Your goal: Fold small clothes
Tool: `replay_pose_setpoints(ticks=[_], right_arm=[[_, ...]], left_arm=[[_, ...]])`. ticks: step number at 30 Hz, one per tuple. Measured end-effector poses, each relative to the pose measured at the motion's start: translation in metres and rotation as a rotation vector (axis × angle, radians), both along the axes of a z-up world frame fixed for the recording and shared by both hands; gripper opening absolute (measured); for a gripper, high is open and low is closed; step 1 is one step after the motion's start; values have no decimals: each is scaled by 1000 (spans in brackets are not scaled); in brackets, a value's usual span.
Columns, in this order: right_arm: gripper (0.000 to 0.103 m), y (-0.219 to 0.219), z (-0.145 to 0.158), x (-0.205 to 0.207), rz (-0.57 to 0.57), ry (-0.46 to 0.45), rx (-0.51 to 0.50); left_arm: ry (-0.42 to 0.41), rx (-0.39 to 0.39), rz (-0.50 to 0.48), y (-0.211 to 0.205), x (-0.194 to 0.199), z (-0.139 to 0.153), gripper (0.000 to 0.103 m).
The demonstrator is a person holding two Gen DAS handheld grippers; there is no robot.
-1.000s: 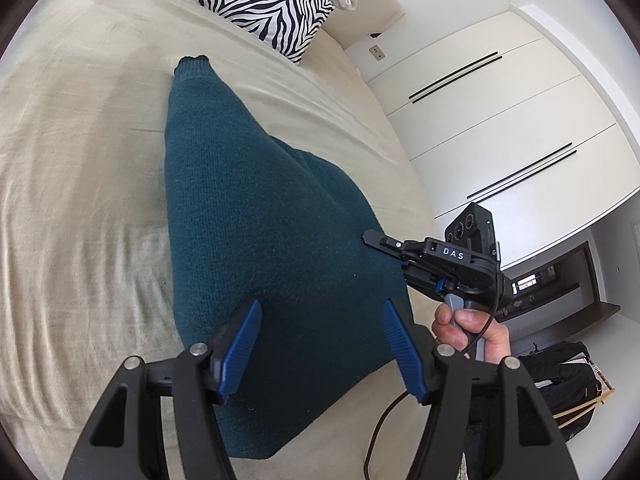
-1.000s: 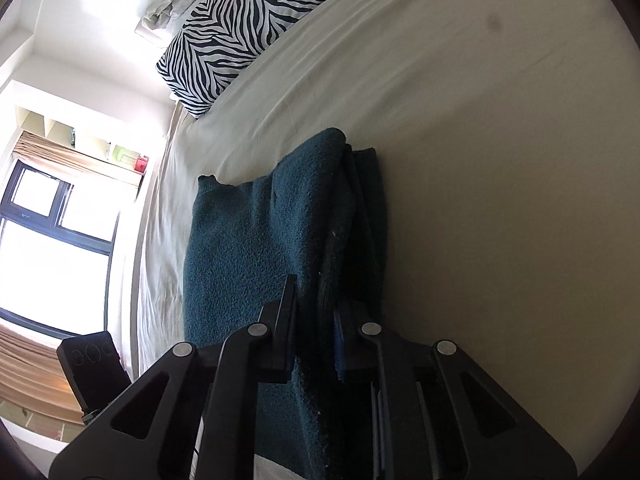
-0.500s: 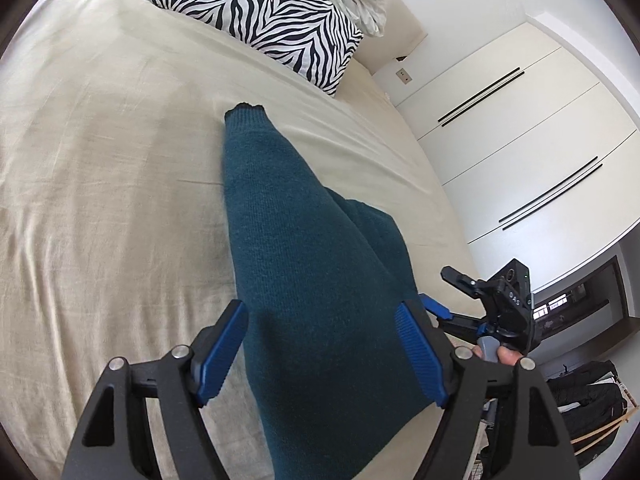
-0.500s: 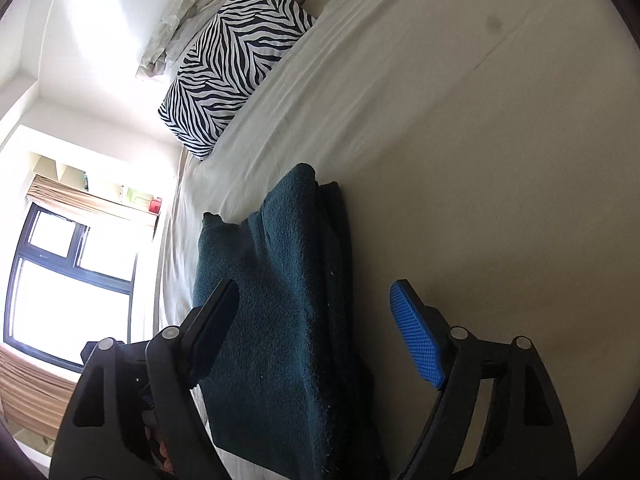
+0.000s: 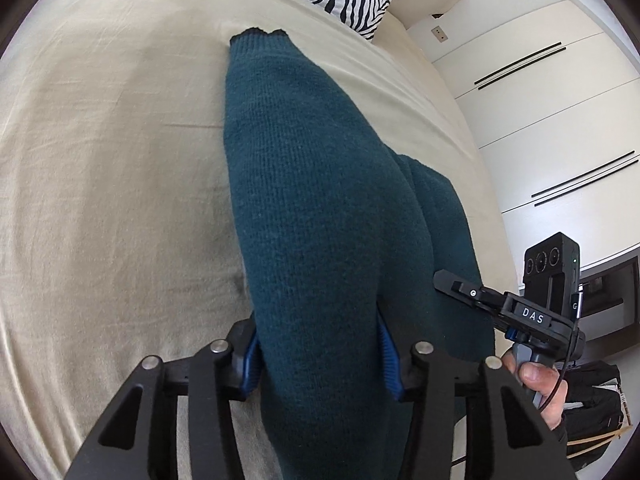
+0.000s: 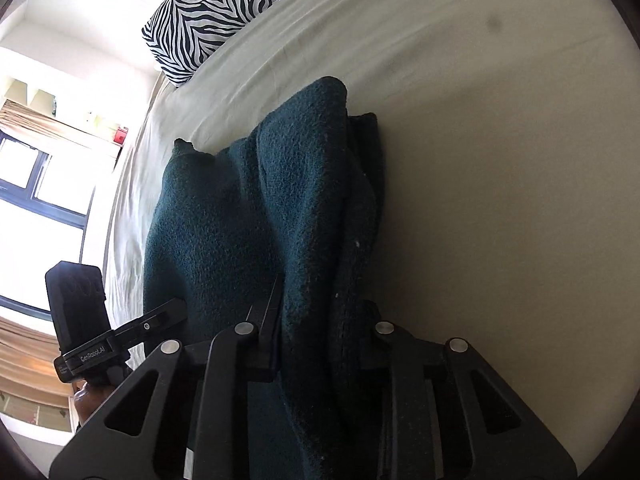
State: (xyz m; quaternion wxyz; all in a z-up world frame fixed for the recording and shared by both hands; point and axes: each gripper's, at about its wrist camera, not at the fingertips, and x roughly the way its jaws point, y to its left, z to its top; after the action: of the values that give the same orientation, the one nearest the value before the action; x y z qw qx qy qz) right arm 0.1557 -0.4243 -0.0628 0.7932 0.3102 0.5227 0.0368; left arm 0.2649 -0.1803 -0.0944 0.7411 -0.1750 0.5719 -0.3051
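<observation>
Teal knit garment (image 5: 320, 208) on bed sheet (image 5: 104, 184), both hand-held grippers clamped on it

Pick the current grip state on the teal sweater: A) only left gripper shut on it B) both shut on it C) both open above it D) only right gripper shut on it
B: the left gripper has its blue pads pressed against both sides of the near edge of the teal sweater, and the right gripper is closed around a bunched fold of it on the bed.
</observation>
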Motion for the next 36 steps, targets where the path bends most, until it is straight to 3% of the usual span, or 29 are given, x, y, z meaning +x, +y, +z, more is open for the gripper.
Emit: replay_pose_setpoints(ticks=[3,7,12,16,21,26,30,36], right_arm=[[20,25,27,-4,31,-28,-142],[19,64,66,-20,80,-86,-195],[19,114,101,-57,131,-158,-128],[19,168,108,-85,184,-197,-82],[20,212,85,-101,209,-176,2],[20,229,43,-107,190,-103,63],[20,217,8,-111,136,-58,117],[23,205,-22,-119,105,-80,221]], left_arm=[[-42,37,-18,4,-12,19,43],[-132,61,-33,29,-42,57,43],[-188,63,-56,91,-89,92,44],[-202,92,-53,141,-126,99,44],[-185,123,-13,186,-153,85,44],[-99,138,16,207,-153,36,46],[-60,92,34,219,-151,8,53],[-77,89,39,217,-154,0,59]])
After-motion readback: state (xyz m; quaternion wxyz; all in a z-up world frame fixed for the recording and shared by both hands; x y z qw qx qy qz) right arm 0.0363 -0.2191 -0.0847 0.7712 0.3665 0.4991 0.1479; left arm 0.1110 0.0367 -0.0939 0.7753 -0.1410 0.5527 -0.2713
